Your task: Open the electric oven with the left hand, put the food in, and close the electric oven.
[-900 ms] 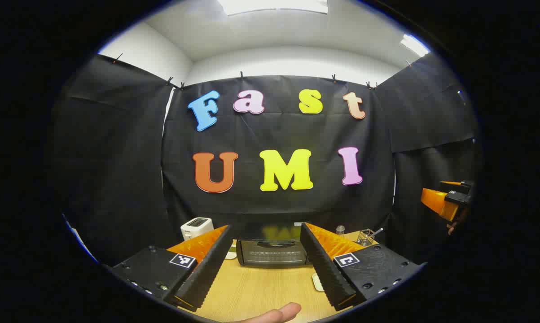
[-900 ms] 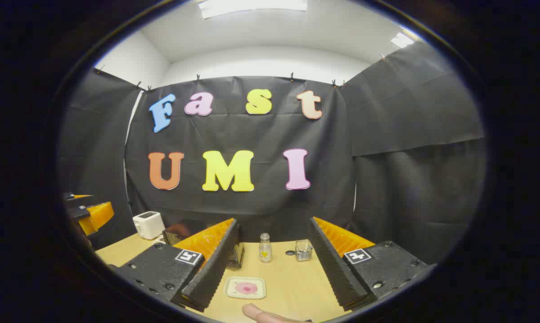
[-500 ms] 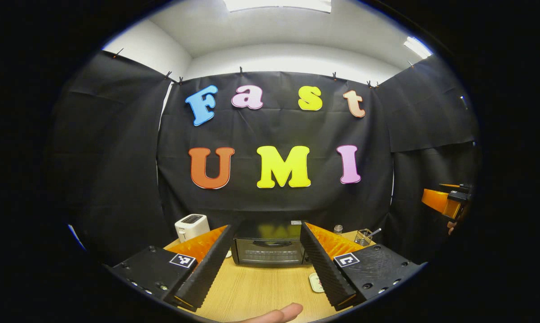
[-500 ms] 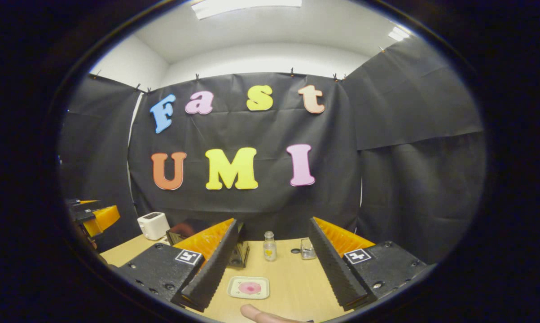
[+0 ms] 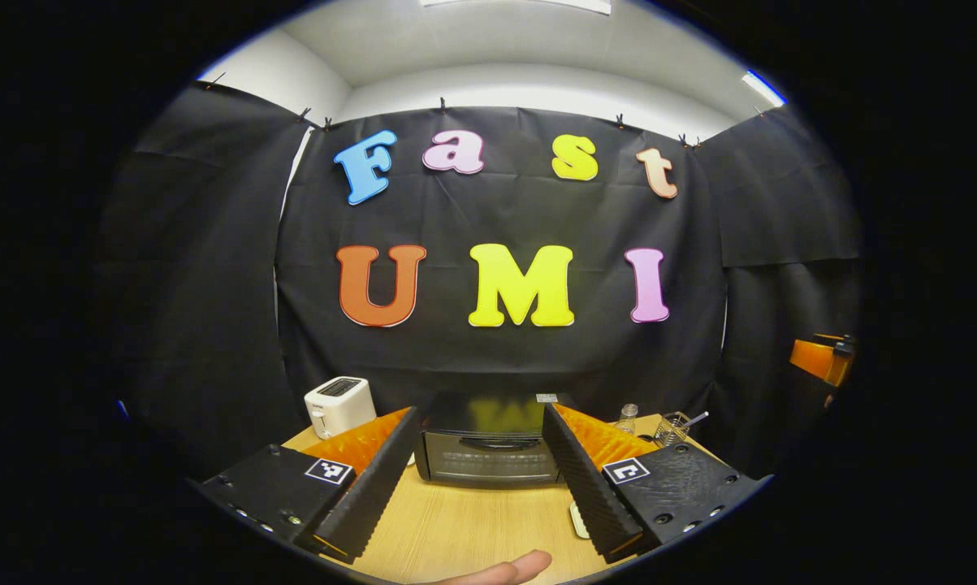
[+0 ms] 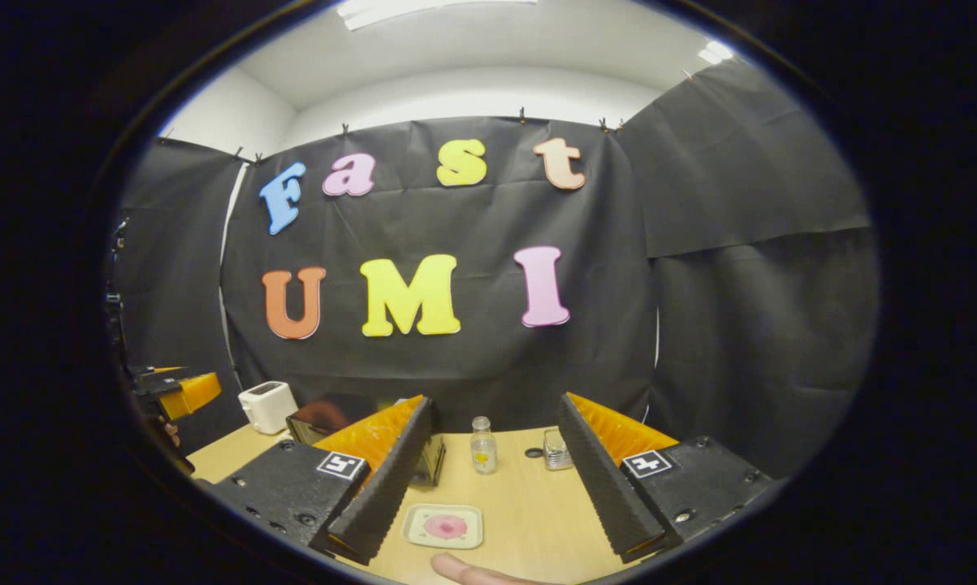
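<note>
Ahead of left gripper, closed oven, right-view food plate.

My left gripper sits at the bottom of the left gripper view, fingers spread wide, nothing between them. A fingertip of the holding hand pokes in at bottom centre. My right gripper shows the same pose low in the right gripper view: fingers wide apart, nothing gripped, a fingertip at the bottom edge. Far left there, mid-height, I see the left gripper held aloft; the right one shows at the far right of the left gripper view.
</note>
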Action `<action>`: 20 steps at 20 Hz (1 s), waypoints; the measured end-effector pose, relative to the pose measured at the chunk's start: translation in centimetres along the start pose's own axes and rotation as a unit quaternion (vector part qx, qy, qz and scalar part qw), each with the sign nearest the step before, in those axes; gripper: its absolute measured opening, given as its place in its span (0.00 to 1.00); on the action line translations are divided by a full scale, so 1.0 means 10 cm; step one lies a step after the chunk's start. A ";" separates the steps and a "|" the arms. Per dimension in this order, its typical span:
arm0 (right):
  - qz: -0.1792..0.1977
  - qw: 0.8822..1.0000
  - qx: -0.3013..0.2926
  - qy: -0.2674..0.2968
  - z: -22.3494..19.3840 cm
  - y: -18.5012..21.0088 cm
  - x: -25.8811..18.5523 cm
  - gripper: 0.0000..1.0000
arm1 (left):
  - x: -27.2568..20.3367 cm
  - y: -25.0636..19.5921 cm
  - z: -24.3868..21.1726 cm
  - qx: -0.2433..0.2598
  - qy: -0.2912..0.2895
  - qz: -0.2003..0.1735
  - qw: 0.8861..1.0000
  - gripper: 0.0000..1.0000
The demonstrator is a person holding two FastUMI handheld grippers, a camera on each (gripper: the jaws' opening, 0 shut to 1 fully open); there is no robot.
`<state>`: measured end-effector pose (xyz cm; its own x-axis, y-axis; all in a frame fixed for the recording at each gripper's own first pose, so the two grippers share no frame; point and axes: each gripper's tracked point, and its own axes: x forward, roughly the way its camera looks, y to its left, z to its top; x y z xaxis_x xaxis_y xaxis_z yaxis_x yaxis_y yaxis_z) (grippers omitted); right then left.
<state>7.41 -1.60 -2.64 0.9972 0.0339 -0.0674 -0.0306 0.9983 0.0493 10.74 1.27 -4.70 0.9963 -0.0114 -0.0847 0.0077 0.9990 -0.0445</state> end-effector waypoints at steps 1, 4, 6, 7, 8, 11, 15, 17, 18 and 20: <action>-0.001 1.000 0.000 0.002 -0.02 -0.02 0.05 1.00 | 0.10 -0.03 -0.04 0.002 0.004 -0.001 1.000 0.96; 0.002 1.000 0.001 0.007 -0.09 -0.02 0.20 1.00 | 0.45 -0.09 -0.19 0.010 0.012 -0.005 1.000 0.96; 0.004 1.000 0.000 0.009 -0.12 -0.04 0.28 1.00 | 0.71 -0.15 -0.33 0.012 0.020 -0.008 1.000 0.96; 0.005 1.000 -0.001 0.008 -0.13 -0.05 0.32 1.00 | 0.83 -0.19 -0.41 0.012 0.025 -0.011 1.000 0.96; 0.005 1.000 -0.002 0.008 -0.15 -0.06 0.36 1.00 | 0.99 -0.24 -0.51 0.013 0.034 -0.014 0.999 0.96; 0.007 1.000 -0.008 0.014 -0.20 -0.08 0.47 1.00 | 1.42 -0.28 -0.79 0.022 0.060 -0.012 0.998 0.96; 0.008 1.000 -0.001 0.021 -0.26 -0.15 0.58 1.00 | 1.92 -0.40 -1.20 0.022 0.108 -0.021 0.994 0.96; 0.005 1.000 0.000 0.017 -0.23 -0.21 0.61 1.00 | 2.13 -0.44 -1.42 0.018 0.135 -0.025 0.990 0.96; 0.002 1.000 0.000 0.014 -0.23 -0.25 0.63 1.00 | 2.23 -0.47 -1.50 0.015 0.147 -0.029 0.989 0.96; 0.001 1.000 0.001 0.010 -0.22 -0.29 0.63 1.00 | 2.37 -0.48 -1.68 0.013 0.169 -0.028 0.985 0.96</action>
<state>13.64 -4.16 -5.38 0.9956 0.0361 -0.0869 -0.0316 0.9982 0.0517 32.87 -4.51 -23.27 0.9086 -0.0768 -0.4105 0.0687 0.9970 -0.0345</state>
